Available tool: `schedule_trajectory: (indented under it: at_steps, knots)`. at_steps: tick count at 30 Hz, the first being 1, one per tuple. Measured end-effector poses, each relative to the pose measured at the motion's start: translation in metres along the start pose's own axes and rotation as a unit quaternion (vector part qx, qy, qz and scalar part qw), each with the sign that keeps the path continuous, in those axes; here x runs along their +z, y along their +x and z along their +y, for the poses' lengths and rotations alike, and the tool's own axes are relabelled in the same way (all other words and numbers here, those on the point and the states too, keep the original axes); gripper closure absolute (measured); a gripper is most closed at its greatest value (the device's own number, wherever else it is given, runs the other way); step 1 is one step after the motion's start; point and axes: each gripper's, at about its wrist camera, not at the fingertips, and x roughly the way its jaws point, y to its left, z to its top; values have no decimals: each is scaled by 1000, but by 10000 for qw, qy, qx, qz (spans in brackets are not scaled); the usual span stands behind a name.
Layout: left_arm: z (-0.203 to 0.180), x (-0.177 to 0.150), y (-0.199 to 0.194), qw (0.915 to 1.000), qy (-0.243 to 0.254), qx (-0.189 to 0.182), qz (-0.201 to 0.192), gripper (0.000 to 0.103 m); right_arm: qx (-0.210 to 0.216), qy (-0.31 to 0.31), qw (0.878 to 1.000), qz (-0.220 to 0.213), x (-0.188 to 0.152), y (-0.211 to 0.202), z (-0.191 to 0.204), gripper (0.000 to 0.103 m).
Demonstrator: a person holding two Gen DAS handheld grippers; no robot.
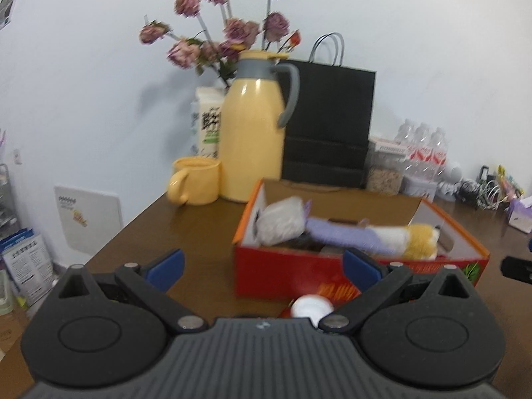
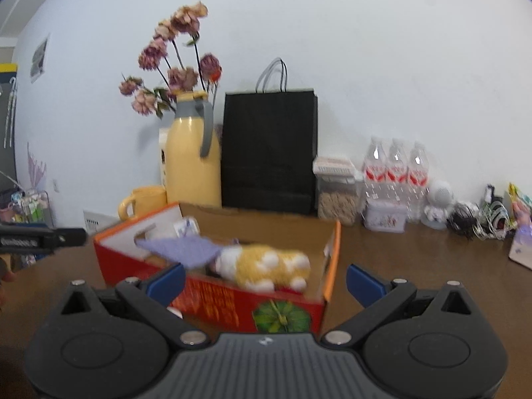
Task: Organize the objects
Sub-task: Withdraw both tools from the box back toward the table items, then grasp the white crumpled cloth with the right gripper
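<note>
A red and orange cardboard box (image 1: 332,277) (image 2: 232,302) stands open on the brown table. Inside lie a yellow and white plush toy (image 2: 266,264) (image 1: 419,241), a purple cloth (image 2: 181,249) (image 1: 345,232) and a white pouch (image 1: 282,221). A small white-capped object (image 1: 312,306) sits on the table in front of the box, just ahead of my left gripper (image 1: 264,266). That gripper is open and holds nothing. My right gripper (image 2: 266,279) is also open, in front of the box's near right corner. The other gripper's tip (image 2: 43,236) shows at the left edge.
Behind the box stand a yellow thermos jug (image 1: 252,126), a yellow mug (image 1: 196,181), a black paper bag (image 1: 329,119), dried roses (image 1: 219,26), a food jar (image 2: 335,193), three water bottles (image 2: 395,173), and cables (image 2: 475,219). The table's left edge (image 1: 133,222) drops to the floor.
</note>
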Motion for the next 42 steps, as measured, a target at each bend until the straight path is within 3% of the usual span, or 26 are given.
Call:
schedule_trajectory:
  at_steps: [7,15,23,26,35,42]
  knots:
    - [23,-18,-21,9996,-117,193,182,0,-153,26,9980,616,-36,-5,-8,0]
    - [33,-23,-37,9992,-231,234,219,0,23,-85,9935,1131,-61,1,2,0]
    - [37,-26,-42,9992,-265,193,240,0,392,-415,9866,1529,-63,22,23,0]
    - [39,-27,-43,9990,-307,213,246,0,307,-590,9850,1591,-61,34,27,0]
    - [41,-28,-41,9988,-326,206,299,0,653,-420,9811,1772,-58,53,15,0]
    - [44,-28,-38,9986,-328,254,328,0,927,-1020,9727,1865,-50,58,15,0]
